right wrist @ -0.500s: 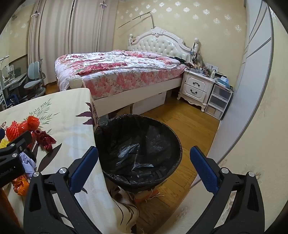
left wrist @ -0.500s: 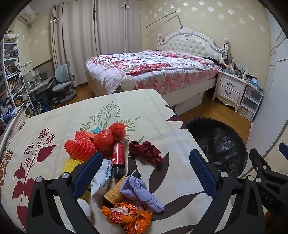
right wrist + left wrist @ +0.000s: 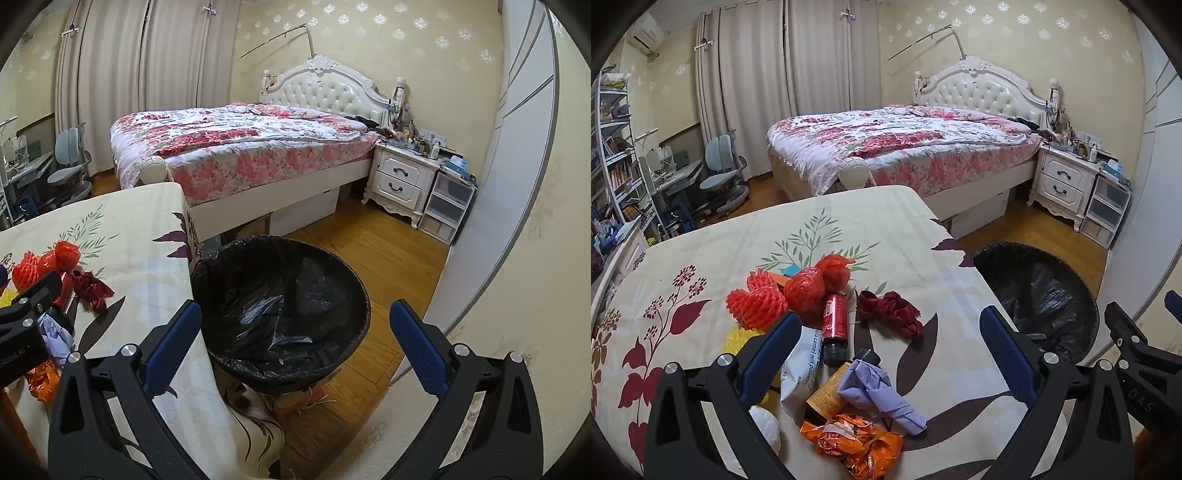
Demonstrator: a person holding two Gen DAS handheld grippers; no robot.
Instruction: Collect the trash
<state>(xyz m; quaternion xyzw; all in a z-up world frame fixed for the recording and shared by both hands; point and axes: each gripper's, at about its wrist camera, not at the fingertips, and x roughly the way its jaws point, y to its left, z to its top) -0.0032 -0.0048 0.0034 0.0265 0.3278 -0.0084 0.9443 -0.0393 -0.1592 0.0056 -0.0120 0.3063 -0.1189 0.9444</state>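
Your left gripper (image 3: 886, 345) hangs over trash pile, jaws wide apart, nothing between. Your right gripper (image 3: 295, 341) hovers above black-lined bin (image 3: 229, 258), jaws spread, empty. Trash heaped near table (image 3: 849, 229) edge: red bottle (image 3: 835, 319), lilac wad (image 3: 875, 387), orange wrapper (image 3: 857, 439), red foam nets (image 3: 757, 306).

Risk: items overlap, so closing on wad may drag brown bottle (image 3: 831, 391) along. Bottles round, likely roll off near edge. Bin sits right, below table; early release drops trash on floor.

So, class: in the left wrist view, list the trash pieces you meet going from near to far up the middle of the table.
Orange wrapper → purple crumpled paper → red bottle → red mesh balls.
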